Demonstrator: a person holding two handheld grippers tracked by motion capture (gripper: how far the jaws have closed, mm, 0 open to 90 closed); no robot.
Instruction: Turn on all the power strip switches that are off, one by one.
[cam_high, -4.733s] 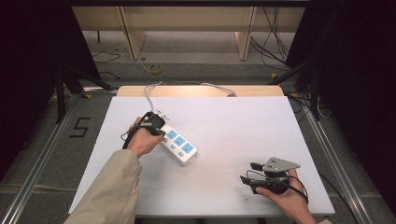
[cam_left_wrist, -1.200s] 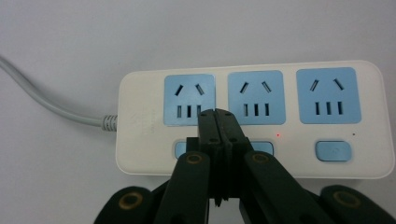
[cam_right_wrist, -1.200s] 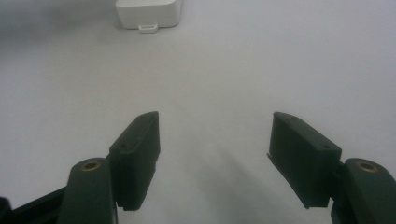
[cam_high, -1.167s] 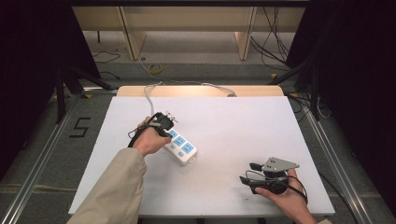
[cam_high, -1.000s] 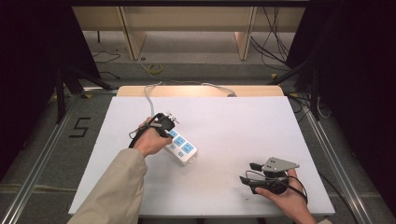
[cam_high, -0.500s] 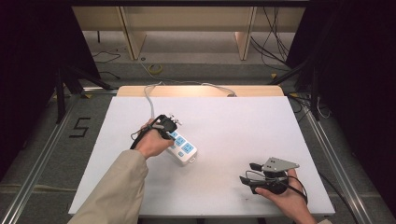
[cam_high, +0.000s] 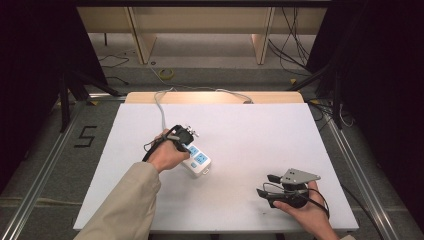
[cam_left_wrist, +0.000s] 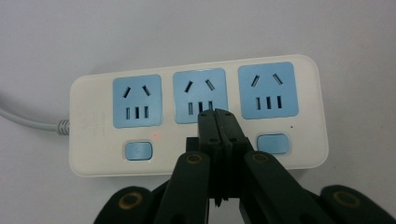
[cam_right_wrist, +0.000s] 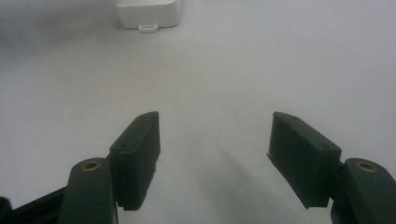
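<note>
- Looking down from the high view, the power strip (cam_high: 196, 159) lies slantwise on the white table (cam_high: 235, 125), left of centre, its grey cord (cam_high: 161, 107) running off the far edge; the left gripper (cam_high: 181, 137) sits over the strip's far end, held low so the tips can bear on the top face
- Near the front right corner, well apart from the strip, the right gripper (cam_high: 266, 184) rests in the hand, jaws pointing left toward it; judged to be parked clear of the work
- Left gripper view: jaws clenched together with nothing between them, forming one narrow tip (cam_left_wrist: 217, 116) over the lower edge of the middle socket (cam_left_wrist: 201, 95); the tip covers the place where a middle switch would sit, between the left button (cam_left_wrist: 138, 150) and right button (cam_left_wrist: 272, 143), so a press on it is the likely purpose, though contact cannot be confirmed. A small red light (cam_left_wrist: 155, 136) glows above the left button
- Right gripper view: jaws stand released and wide, empty over bare table (cam_right_wrist: 224, 74); the strip's end (cam_right_wrist: 148, 13) shows far ahead
</note>
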